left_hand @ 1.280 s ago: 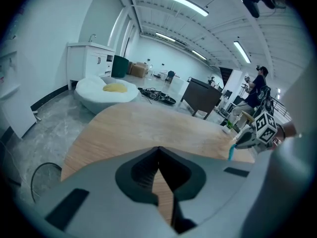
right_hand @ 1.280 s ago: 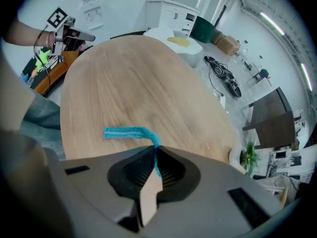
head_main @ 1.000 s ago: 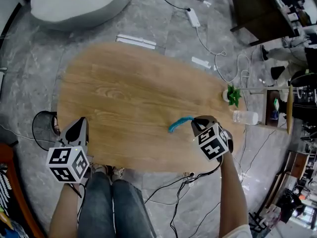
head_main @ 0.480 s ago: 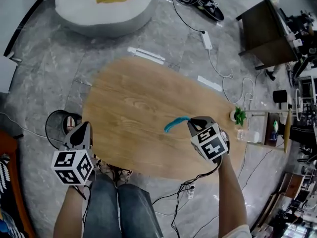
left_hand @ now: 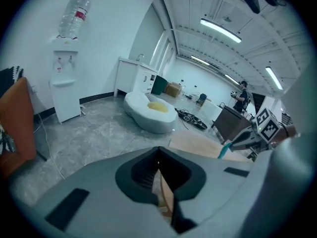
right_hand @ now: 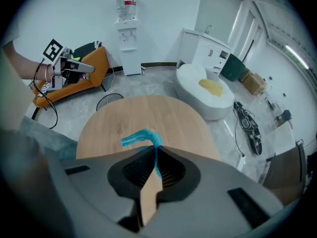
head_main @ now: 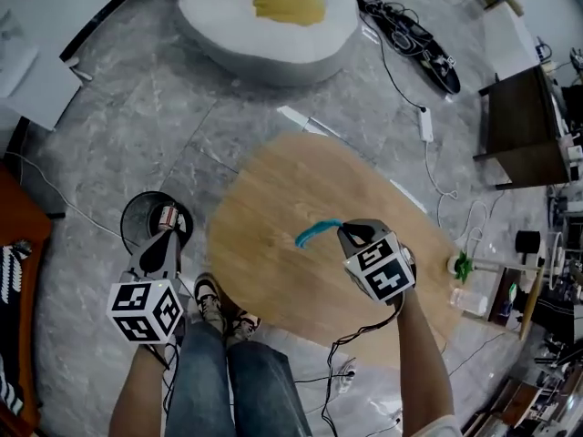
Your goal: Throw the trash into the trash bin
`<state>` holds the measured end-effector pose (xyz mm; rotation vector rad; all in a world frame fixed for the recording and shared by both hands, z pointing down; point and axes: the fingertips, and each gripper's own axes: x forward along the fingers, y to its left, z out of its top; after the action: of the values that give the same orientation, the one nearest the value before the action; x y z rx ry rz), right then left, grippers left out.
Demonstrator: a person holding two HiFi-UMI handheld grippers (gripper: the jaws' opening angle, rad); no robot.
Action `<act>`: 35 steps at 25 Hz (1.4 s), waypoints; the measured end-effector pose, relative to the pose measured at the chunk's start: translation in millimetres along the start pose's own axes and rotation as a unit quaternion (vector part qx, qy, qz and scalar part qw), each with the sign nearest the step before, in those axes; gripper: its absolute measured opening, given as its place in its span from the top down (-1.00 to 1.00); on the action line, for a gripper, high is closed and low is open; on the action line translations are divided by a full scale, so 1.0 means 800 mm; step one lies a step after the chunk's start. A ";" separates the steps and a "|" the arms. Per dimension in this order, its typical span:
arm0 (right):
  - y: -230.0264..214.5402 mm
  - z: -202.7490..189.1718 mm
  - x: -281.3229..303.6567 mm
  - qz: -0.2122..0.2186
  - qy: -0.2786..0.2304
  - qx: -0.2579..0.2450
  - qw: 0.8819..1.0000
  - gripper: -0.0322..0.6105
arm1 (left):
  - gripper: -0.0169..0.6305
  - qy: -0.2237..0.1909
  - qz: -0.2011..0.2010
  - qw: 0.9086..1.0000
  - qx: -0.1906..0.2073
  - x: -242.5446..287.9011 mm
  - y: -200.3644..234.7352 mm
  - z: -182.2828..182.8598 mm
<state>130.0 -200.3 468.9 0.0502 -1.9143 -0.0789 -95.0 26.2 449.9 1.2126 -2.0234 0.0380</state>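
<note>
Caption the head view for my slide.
Right gripper pinches a blue strip above the wooden table; trash bin stands on the floor.

A grey marble floor (head_main: 118, 135) ran to white walls (left_hand: 109, 29). An oval wooden table (head_main: 273, 198) stood near a white round pouf (head_main: 228, 35) with a yellow cushion (head_main: 289, 3). A water dispenser (left_hand: 67, 90) stood by the wall, and strip lights (left_hand: 220, 29) lit the ceiling. A dark cabinet (head_main: 519, 126) stood farther off.

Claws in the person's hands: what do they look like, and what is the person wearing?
Both the left claw and right claw are grey wedge-shaped shells with dark ribbed pads, each carrying a white cube with black square markers. A black cable trails from the right one. The person wears blue jeans.
</note>
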 end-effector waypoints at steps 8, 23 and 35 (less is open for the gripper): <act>0.069 0.142 0.042 0.047 -0.038 -0.084 0.995 0.85 | 0.98 -0.026 0.064 0.996 -0.053 -0.050 0.097 -0.006; 0.258 0.314 0.111 0.137 -0.065 -0.229 0.962 0.85 | 0.98 -0.073 0.179 0.971 -0.142 -0.170 0.250 -0.034; 0.382 0.315 0.262 0.175 -0.020 -0.278 0.944 0.85 | 0.98 -0.064 0.228 0.950 -0.203 -0.181 0.337 -0.145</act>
<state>-176.5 96.1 605.1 -0.6749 -1.8495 -0.3774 -195.7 326.3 533.8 0.4894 -2.2448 -0.2274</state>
